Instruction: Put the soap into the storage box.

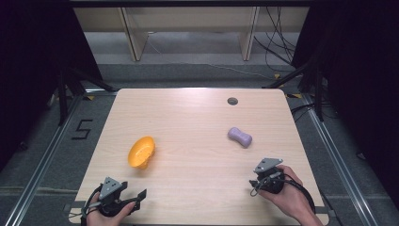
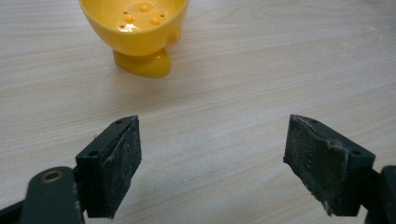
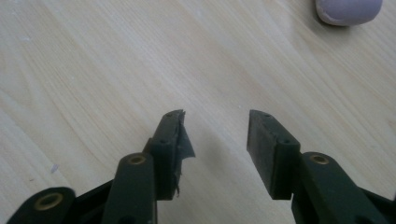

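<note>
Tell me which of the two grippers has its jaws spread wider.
The left gripper, near the yellow cup: its jaws stand far apart. The right gripper, near the purple piece, shows a narrower gap.

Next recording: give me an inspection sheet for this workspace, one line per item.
Surface: light wood table, bare grain, small round grommet near the far edge.
Job's things: yellow footed cup lying tipped at left; purple dumbbell-shaped piece lying at right; both untouched.
Clutter: nothing seen.
Grippers: left gripper at the near left edge, jaws wide apart, nothing between them; right gripper at near right, jaws apart with a narrower gap, nothing between them, its left pad torn.
Cables: black cable trailing from the right gripper; loose cables on the floor beyond.
Surroundings: grey floor, wooden frame legs, a marking taped at left.
</note>
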### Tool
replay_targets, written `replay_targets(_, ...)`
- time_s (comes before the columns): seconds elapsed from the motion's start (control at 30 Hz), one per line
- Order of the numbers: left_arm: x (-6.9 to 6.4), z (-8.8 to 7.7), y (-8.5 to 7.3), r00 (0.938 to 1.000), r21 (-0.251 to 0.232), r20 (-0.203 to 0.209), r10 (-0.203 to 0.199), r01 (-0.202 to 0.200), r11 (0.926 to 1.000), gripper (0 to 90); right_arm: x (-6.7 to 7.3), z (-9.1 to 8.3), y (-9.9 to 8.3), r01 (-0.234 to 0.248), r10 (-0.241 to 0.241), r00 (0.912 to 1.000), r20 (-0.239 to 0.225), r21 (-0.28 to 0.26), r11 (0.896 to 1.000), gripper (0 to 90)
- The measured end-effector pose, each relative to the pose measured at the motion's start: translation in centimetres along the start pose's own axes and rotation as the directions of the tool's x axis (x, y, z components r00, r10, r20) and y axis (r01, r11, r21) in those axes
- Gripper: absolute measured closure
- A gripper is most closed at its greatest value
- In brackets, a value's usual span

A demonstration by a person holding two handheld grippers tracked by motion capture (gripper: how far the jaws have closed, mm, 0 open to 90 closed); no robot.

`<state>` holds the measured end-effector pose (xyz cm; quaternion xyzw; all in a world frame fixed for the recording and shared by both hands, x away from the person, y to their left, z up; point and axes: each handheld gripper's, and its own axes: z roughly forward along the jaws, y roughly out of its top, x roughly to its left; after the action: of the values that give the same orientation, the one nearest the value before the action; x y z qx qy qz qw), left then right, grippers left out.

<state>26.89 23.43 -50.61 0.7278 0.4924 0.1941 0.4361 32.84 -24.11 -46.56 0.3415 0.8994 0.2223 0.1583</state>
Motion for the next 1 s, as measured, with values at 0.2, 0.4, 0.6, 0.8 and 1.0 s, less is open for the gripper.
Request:
replay_targets(0.2, -0.1, -0.2, -0.1, 0.9991, 0.001, -0.005, -0.041, 0.041, 0.9991, 18.8, -0.7, 0.2, 0.9, -0.012, 0.012, 0.9998, -0.017, 0.008, 1.0, 53.0)
replay_targets(0.4, -0.2, -0.3, -0.1, 0.9998, 0.011, -0.002, -0.019, 0.019, 0.9998, 18.8, -2.6, 0.7, 2.2, -0.033, 0.034, 0.999, -0.028, 0.046, 0.998, 51.3)
replay_targets(0.6, -0.2, -0.2, -0.2, 0.9984, 0.018, -0.008, -0.057, 0.057, 0.9982, 19.3, -4.8, 1.3, 4.1, -0.032, 0.032, 0.9994, -0.009, 0.083, 0.996, 49.8)
replay_targets(0.8, 0.0, -0.2, -0.1, 0.9998, 0.013, -0.004, -0.019, 0.019, 0.9997, 19.4, -6.4, 1.9, 5.9, -0.005, 0.004, 0.9999, 0.012, 0.094, 0.996, 48.5)
replay_targets(1.0, 0.0, -0.2, 0.0, 0.9999, 0.004, 0.004, 0.01, -0.01, 0.9999, 19.4, -7.6, 2.7, 8.0, -0.001, 0.0, 0.9999, 0.015, 0.106, 0.994, 46.5)
